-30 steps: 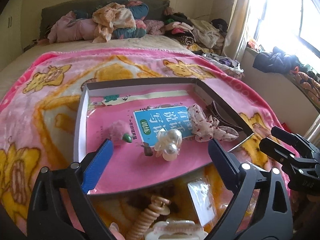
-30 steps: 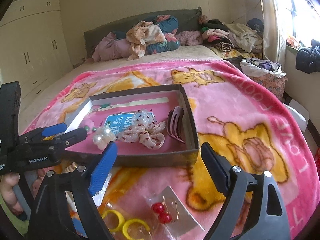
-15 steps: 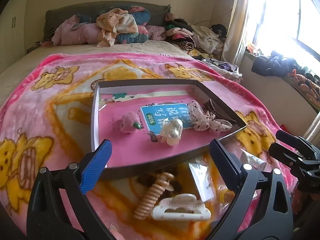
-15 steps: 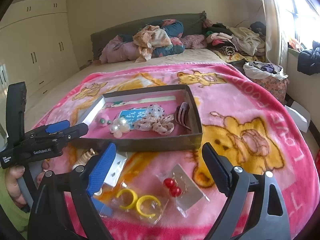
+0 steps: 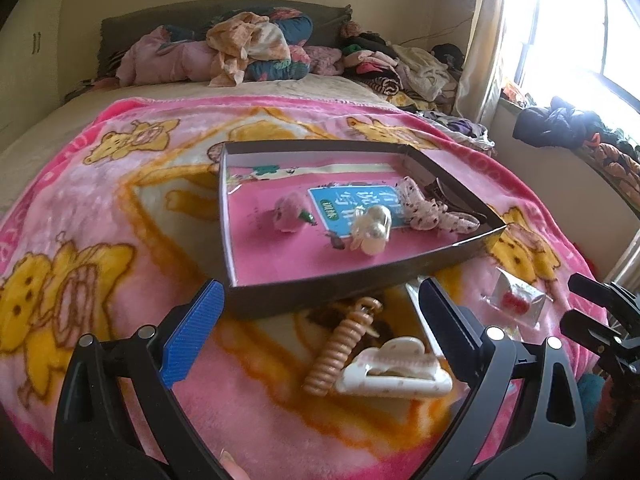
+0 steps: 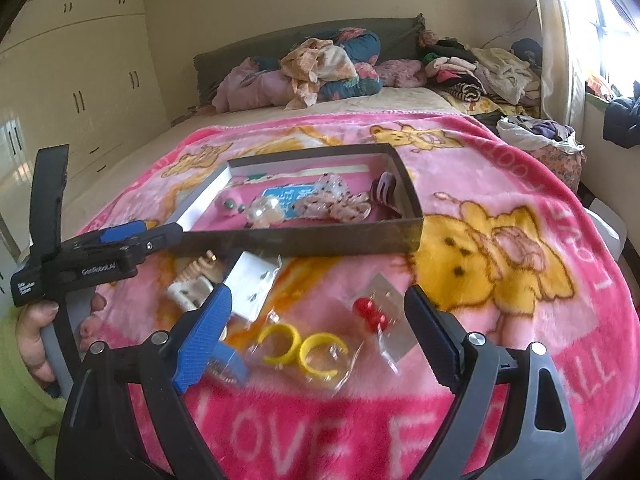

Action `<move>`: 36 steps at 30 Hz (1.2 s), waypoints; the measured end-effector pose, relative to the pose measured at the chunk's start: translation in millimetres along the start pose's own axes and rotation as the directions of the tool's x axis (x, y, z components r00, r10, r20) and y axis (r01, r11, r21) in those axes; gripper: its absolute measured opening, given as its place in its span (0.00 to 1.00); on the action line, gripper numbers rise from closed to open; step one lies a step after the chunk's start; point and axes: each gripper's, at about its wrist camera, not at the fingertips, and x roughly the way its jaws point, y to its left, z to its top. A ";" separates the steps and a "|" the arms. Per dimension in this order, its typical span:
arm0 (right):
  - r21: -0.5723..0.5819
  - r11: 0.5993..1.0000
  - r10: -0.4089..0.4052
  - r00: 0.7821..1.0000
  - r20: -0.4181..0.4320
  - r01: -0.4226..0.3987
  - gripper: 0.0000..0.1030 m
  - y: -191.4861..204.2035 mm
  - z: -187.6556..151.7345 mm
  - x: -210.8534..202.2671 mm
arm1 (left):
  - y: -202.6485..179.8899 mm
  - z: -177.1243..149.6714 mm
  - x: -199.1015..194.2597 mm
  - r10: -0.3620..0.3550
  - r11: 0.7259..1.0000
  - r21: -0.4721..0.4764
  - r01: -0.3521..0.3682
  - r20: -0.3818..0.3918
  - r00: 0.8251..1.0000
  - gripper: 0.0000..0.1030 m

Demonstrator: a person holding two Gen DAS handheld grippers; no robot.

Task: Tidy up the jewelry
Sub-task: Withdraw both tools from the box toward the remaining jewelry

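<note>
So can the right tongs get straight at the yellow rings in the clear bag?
Probably yes: the right tongs stand open right over the yellow rings in their clear plastic bag, which lie flat on the pink blanket with nothing over them.

A white card (image 6: 252,280) lies half hidden behind the right gripper's blue finger (image 6: 204,340); the studs on it are too small to identify, and the bagged yellow hoops (image 6: 304,350) blur.

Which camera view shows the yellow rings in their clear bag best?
The right wrist view: the yellow rings lie whole and near, between the fingers of the open right gripper. In the left wrist view I cannot make them out.
</note>
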 end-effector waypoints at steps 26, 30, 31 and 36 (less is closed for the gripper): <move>-0.071 0.996 0.051 0.995 -0.087 -0.057 0.83 42.9 -21.6 11.0 | 25.7 -32.5 -17.8 0.031 0.999 0.021 -0.031 -0.040 0.999 0.87; -0.078 0.995 0.052 0.992 -0.112 -0.061 0.83 49.5 -24.4 17.8 | 27.9 -37.8 -16.7 0.028 0.999 0.028 -0.027 -0.053 0.998 0.87; -0.079 0.995 0.053 0.992 -0.116 -0.063 0.83 50.6 -24.7 18.9 | 28.1 -38.8 -16.6 0.027 0.999 0.030 -0.026 -0.056 0.998 0.87; -0.071 0.995 0.061 0.986 -0.153 -0.072 0.83 54.8 -27.9 28.2 | 24.1 -43.4 -17.0 0.006 0.999 0.052 -0.003 -0.068 0.998 0.83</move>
